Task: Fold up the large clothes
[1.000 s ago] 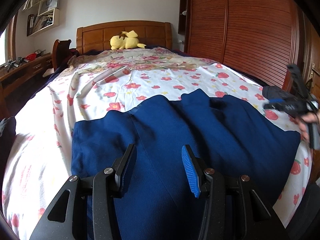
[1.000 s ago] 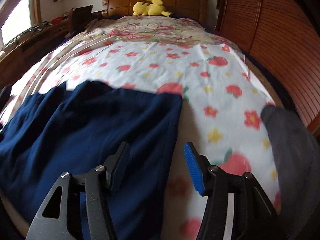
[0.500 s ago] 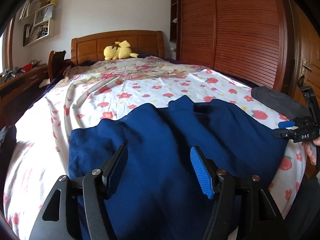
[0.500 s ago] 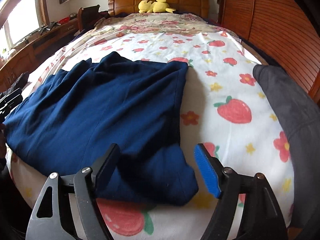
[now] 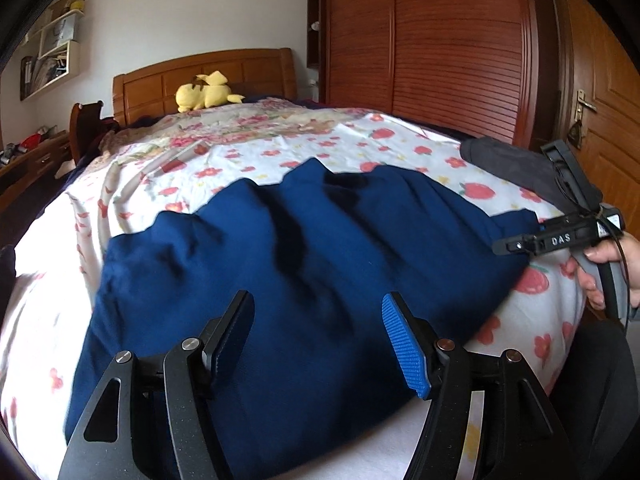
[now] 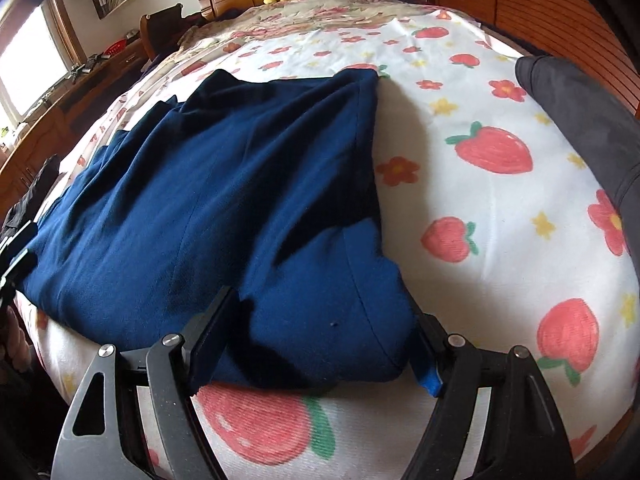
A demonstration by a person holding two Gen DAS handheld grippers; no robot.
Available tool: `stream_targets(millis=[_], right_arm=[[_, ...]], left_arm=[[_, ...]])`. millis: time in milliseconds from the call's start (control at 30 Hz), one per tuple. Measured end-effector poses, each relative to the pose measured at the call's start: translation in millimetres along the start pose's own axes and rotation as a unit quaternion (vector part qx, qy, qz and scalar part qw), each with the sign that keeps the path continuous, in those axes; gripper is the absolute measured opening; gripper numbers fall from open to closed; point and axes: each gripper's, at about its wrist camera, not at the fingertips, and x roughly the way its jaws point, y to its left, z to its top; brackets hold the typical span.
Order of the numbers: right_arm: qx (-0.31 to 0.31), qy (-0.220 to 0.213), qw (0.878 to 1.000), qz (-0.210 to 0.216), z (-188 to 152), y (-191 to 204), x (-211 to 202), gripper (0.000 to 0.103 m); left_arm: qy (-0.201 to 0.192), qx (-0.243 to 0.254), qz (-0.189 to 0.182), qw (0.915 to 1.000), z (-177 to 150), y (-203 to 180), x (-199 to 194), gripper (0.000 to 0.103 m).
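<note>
A large navy blue garment (image 5: 304,264) lies spread and rumpled across the foot of the bed; it also shows in the right wrist view (image 6: 224,184). My left gripper (image 5: 320,332) is open and empty, just above the garment's near part. My right gripper (image 6: 320,332) is open, its fingers on either side of the garment's near right corner (image 6: 352,320), which lies between them. The right gripper also shows in the left wrist view (image 5: 560,236), at the garment's right edge, held by a hand.
The bed (image 5: 248,148) has a white sheet with strawberries and flowers. A dark grey garment (image 6: 580,120) lies on its right edge. A yellow plush toy (image 5: 206,92) sits by the wooden headboard. A wooden wardrobe (image 5: 440,48) stands right, a desk (image 6: 80,80) left.
Both grippers have drawn back and lowered toward the near edge of the bed. The right gripper has moved in so that the garment's corner now lies between its open fingers.
</note>
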Motion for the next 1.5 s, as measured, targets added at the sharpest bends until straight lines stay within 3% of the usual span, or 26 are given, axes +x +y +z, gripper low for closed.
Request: stream_targets(millis=[300, 667, 867, 1033, 1200, 1500], right_arm=[[-0.001, 0.002, 1.000, 0.004, 4, 5, 6, 0.078], [0.000, 0.004, 1.000, 0.012, 6, 4, 6, 0.065], [-0.001, 0.002, 1.000, 0.015, 6, 4, 3, 0.054], [-0.011, -0.015, 0.999, 0.026, 9, 8, -8, 0.032], [-0.037, -0.079, 0.995, 0.052, 27, 37, -43, 0.026], [-0.143, -0.157, 0.967, 0.143, 80, 167, -84, 0.023]], left_arm=[[0.015, 0.001, -0.005, 0.9999, 1, -3, 4, 0.068], [0.012, -0.006, -0.004, 0.9999, -1, -1, 1, 0.068], [0.010, -0.007, -0.003, 0.9999, -3, 0, -1, 0.068], [0.008, -0.007, -0.001, 0.9999, -3, 1, -3, 0.068], [-0.003, -0.009, 0.017, 0.9998, -2, 11, -18, 0.068], [-0.022, -0.050, 0.089, 0.9946, -14, 50, -75, 0.068]])
